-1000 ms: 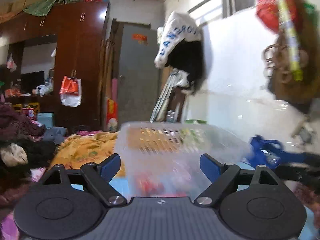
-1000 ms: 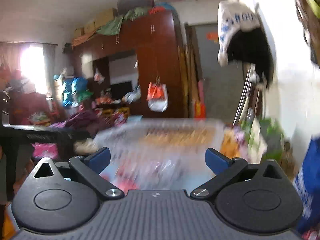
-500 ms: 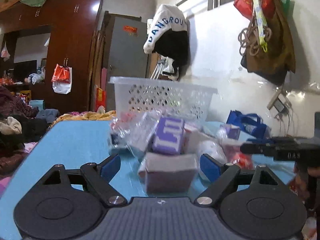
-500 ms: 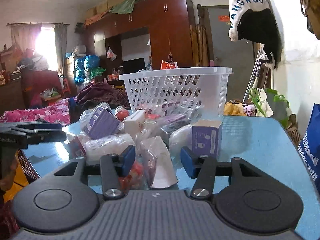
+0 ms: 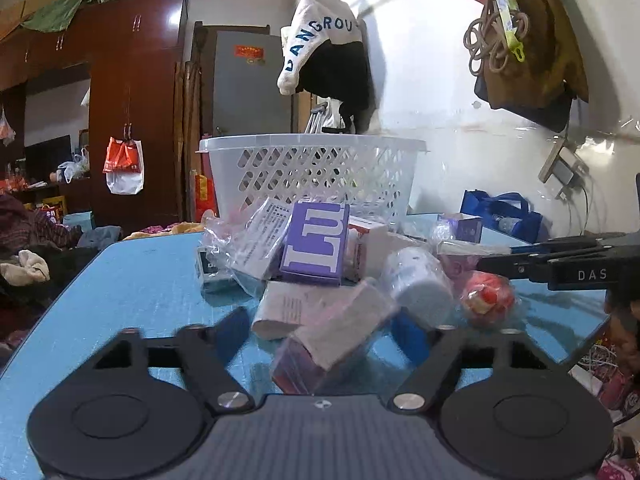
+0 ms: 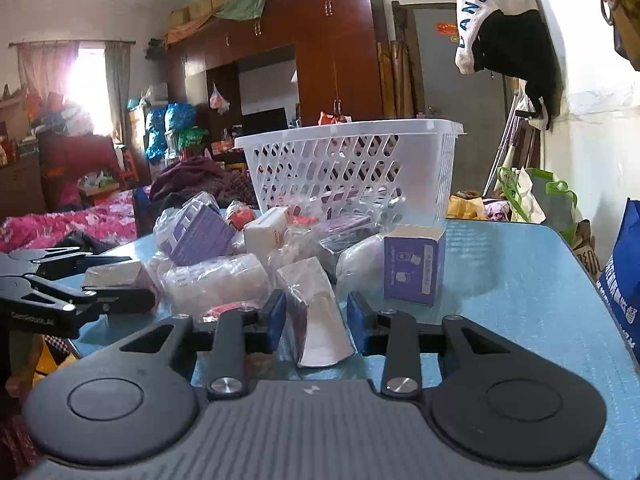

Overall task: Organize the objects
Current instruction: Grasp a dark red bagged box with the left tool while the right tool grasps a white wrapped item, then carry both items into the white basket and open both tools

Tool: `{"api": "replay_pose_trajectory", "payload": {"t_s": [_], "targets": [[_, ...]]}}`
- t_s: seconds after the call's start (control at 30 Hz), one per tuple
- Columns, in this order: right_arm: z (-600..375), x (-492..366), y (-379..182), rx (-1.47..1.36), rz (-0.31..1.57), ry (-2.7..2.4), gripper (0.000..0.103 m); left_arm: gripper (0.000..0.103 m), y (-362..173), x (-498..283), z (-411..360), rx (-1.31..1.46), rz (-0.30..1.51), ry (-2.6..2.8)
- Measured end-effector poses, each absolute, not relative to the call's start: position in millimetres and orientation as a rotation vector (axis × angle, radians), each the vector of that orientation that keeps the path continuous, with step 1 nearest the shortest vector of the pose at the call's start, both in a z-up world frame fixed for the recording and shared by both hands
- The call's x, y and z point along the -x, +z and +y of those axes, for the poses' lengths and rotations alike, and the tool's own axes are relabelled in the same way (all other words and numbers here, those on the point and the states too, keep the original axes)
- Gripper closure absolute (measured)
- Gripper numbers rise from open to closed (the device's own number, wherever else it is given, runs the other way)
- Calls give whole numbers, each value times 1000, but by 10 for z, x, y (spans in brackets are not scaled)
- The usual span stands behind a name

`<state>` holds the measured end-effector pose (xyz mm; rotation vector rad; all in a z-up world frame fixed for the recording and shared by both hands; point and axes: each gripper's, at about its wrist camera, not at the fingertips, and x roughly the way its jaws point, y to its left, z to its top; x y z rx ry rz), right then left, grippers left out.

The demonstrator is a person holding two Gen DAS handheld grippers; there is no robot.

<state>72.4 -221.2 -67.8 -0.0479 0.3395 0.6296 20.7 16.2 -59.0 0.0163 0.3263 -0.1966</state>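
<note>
A plastic-wrapped packet [image 6: 316, 316] lies on the blue table [image 6: 520, 300] at the near edge of the pile, its long axis pointing away from the right gripper [image 6: 316, 316], whose pads flank it closely; contact cannot be told. The left gripper [image 5: 320, 328] gapes around a bagged box [image 5: 332, 336]. Behind the pile, the white basket [image 6: 352, 168] holds a few items.
</note>
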Motion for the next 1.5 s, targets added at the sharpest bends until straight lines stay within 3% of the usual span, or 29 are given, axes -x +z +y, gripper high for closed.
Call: {"api": "replay_pose_trajectory", "payload": {"t_s": [0.1, 0.53, 1.5], "targets": [[-2208, -695, -660, 56, 335, 620, 70, 46, -605, -173, 187, -20, 325, -209], [-2334, -631, -518, 17, 278, 607, 72, 47, -515, -7, 241, -39, 232, -202], [-2424, -549, -180, -10, 186, 609, 74, 47, -185, -106, 401, -7, 213, -170]]}}
